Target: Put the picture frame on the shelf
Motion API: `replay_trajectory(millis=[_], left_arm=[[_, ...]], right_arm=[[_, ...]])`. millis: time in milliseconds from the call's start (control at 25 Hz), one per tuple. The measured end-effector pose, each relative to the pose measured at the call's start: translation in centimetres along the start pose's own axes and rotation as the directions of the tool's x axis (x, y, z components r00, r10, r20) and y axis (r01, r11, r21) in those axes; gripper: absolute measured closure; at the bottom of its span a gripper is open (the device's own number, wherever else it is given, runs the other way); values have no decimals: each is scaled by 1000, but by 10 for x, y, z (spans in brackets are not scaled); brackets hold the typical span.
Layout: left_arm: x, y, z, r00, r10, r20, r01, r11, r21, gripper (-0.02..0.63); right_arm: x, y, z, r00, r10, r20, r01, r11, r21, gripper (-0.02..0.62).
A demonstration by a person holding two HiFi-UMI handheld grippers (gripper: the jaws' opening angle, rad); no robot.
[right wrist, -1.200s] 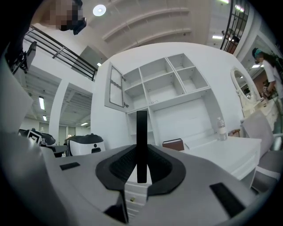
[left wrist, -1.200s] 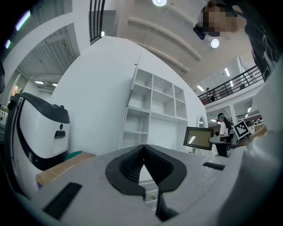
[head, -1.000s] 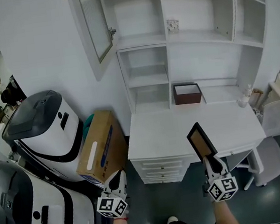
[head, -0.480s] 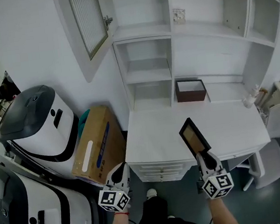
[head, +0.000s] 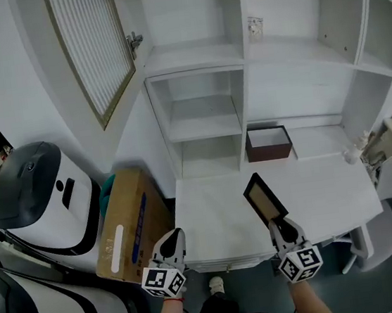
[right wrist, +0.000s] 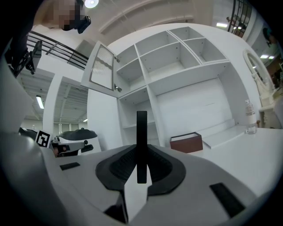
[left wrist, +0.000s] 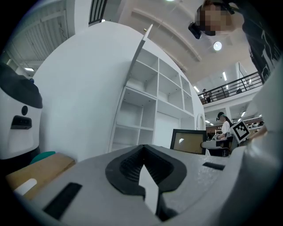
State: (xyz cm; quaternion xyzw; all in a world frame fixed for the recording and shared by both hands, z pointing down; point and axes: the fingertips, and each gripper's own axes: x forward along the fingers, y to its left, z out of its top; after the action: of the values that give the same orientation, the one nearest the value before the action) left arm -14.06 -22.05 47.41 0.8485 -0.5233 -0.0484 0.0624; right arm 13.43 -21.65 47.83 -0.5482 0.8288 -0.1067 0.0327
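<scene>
Frame (head: 263,198) hangs over the front part of a white desk (head: 211,218), held by its lower short edge in the right gripper (head: 284,225), whose jaws are closed partway onto it. A white shelf unit (head: 202,119) with bare open compartments rises from the back of the desk. A brown box (head: 268,143) sits at 12 o'clock from the frame, against the unit. A door (head: 94,51) with ribbed glass stands open at 10 o'clock. A cardboard box (head: 126,224) leans beside the desk at 9 o'clock, with white and black machines (head: 35,200) beyond it, and a pale chair (head: 391,176) stands at 3 o'clock. The frame is a rectangle with a thin black rim around a tan panel, tipped toward 11 o'clock. The left gripper (head: 170,242) hangs at the desk's front left corner, jaws together and empty.
</scene>
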Motion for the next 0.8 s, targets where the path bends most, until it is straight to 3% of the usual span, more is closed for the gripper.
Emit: replay_trajectory(millis=[560,800], left_arm=[[129,39,-4,988,-143,-52,142,990,-8,601],[151,65,-12,990,-114,-78,114,993,-8,601]], right_arm=[[124,-20,-22,996,-75,-45,78,995,59,528],[162,-26,-33,995,-63,-71,67,996,64,528]])
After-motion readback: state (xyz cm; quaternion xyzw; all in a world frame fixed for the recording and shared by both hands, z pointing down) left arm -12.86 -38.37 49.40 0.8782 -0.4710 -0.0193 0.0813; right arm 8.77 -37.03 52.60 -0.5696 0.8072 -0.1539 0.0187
